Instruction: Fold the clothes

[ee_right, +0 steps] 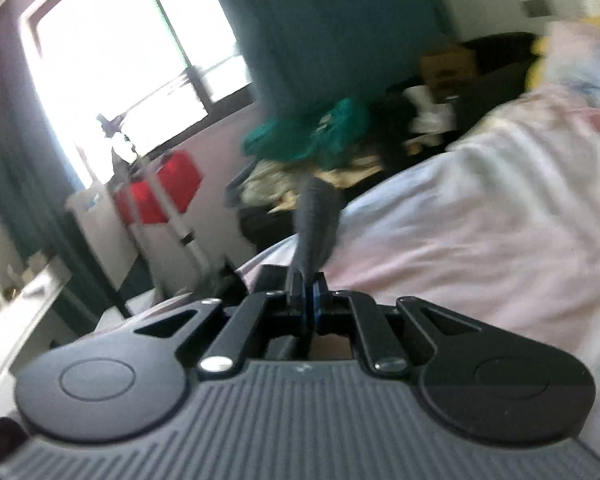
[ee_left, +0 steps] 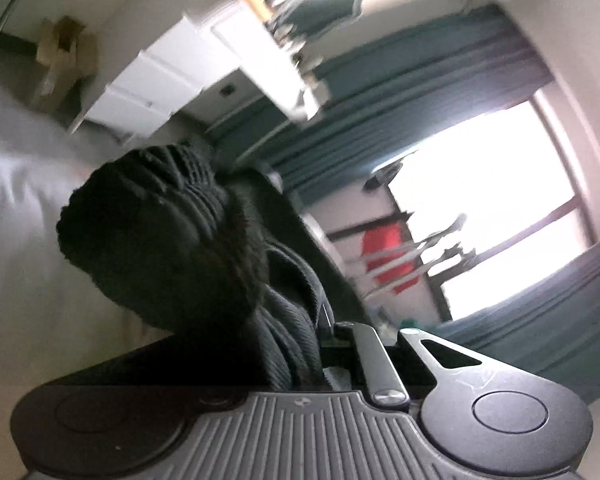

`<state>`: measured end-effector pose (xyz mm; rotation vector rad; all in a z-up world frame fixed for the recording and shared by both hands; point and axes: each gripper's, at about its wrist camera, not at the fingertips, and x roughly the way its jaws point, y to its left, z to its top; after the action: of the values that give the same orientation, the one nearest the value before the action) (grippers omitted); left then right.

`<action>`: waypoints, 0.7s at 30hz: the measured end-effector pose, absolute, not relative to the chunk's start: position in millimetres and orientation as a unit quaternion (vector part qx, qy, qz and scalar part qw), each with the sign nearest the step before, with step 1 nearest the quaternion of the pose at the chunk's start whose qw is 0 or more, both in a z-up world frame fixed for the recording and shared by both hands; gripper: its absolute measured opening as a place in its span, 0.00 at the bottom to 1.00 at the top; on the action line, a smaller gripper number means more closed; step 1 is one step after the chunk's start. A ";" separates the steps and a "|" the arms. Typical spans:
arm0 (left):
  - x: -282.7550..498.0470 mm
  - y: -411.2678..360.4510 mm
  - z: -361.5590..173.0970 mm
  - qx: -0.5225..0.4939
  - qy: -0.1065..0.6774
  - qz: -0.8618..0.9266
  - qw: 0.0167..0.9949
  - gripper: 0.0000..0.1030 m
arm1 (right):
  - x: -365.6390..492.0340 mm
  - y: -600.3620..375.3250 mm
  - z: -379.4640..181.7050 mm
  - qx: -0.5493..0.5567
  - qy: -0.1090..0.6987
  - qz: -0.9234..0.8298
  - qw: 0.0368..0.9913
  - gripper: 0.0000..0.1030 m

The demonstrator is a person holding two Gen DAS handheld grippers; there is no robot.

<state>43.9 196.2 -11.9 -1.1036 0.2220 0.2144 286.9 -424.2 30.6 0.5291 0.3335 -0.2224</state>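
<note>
A dark knitted garment (ee_left: 172,240) with a ribbed edge fills the middle of the left wrist view, bunched up over my left gripper (ee_left: 324,332), which is shut on its fabric; the left finger is hidden under the cloth. In the right wrist view my right gripper (ee_right: 306,284) is shut on a narrow grey strip of the same garment (ee_right: 314,220), which stretches up and away from the fingers. Both views are tilted and blurred by motion. The garment hangs above a bed with a pale pink-white sheet (ee_right: 480,208).
A window (ee_right: 124,52) with teal curtains (ee_right: 320,28) is behind. A pile of clothes with a green item (ee_right: 320,132) lies past the bed. A red item (ee_right: 160,192) hangs on a white rack. White cabinets (ee_left: 168,80) and a cardboard box (ee_left: 64,52) stand by the wall.
</note>
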 end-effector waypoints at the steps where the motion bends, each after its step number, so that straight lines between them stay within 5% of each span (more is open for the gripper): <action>1: 38.3 206.8 -6.1 -0.527 0.098 0.105 0.837 0.09 | 265.7 -433.1 30.9 0.267 0.163 -0.121 0.942 0.06; 11: -27.7 301.4 -19.8 -0.593 0.147 0.134 0.780 0.10 | 92.0 -522.7 -26.7 0.481 0.201 -0.188 0.832 0.06; 18: -47.4 316.3 -48.1 -0.575 0.196 0.165 0.777 0.12 | 79.9 -537.9 -67.8 0.543 0.244 -0.146 0.790 0.10; 21: -41.1 311.2 -49.6 -0.557 0.201 0.178 0.786 0.13 | 88.1 -540.4 -78.5 0.560 0.244 -0.134 0.780 0.26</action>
<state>-41.1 311.2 -49.6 -1.2005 0.4340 0.3837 88.1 -540.4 -78.5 1.2092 0.5273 -0.2903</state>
